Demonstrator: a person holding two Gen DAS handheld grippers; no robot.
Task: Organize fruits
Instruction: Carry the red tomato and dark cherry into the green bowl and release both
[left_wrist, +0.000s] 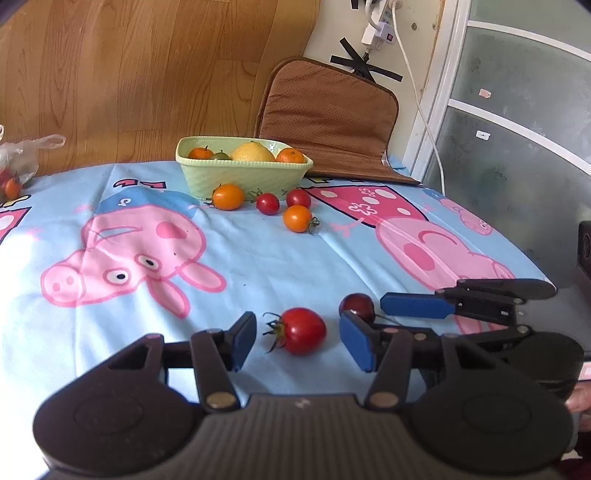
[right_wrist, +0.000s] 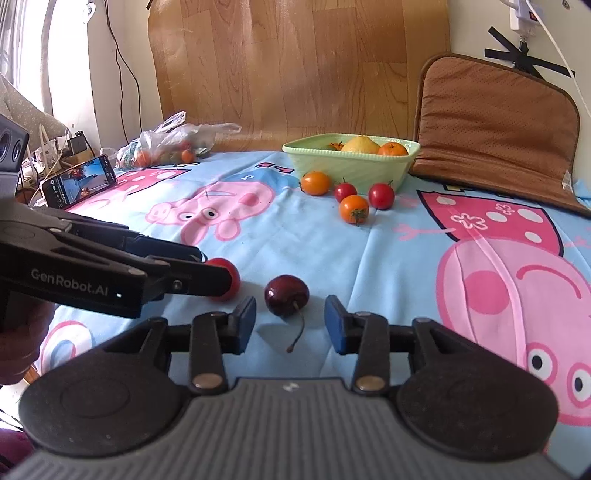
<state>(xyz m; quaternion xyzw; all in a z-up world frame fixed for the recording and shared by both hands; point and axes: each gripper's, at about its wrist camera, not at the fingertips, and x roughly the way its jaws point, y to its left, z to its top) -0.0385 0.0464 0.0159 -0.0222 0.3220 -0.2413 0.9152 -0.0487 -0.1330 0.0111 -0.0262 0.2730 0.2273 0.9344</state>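
My left gripper (left_wrist: 297, 341) is open, its blue pads on either side of a red tomato (left_wrist: 301, 330) lying on the tablecloth. My right gripper (right_wrist: 290, 325) is open around a dark cherry (right_wrist: 286, 295) with a long stem. The cherry (left_wrist: 357, 306) also shows in the left wrist view, beside the right gripper's fingers (left_wrist: 413, 305). The left gripper's fingers (right_wrist: 199, 275) partly hide the tomato (right_wrist: 231, 280) in the right wrist view. A green bowl (left_wrist: 243, 177) at the back holds a lemon and oranges.
Two orange tomatoes (left_wrist: 228, 196) and two red tomatoes (left_wrist: 267, 203) lie in front of the bowl. A brown cushion (left_wrist: 332, 114) leans on the wall behind. A plastic bag of fruit (right_wrist: 170, 146) and a phone (right_wrist: 79, 181) are at the far left.
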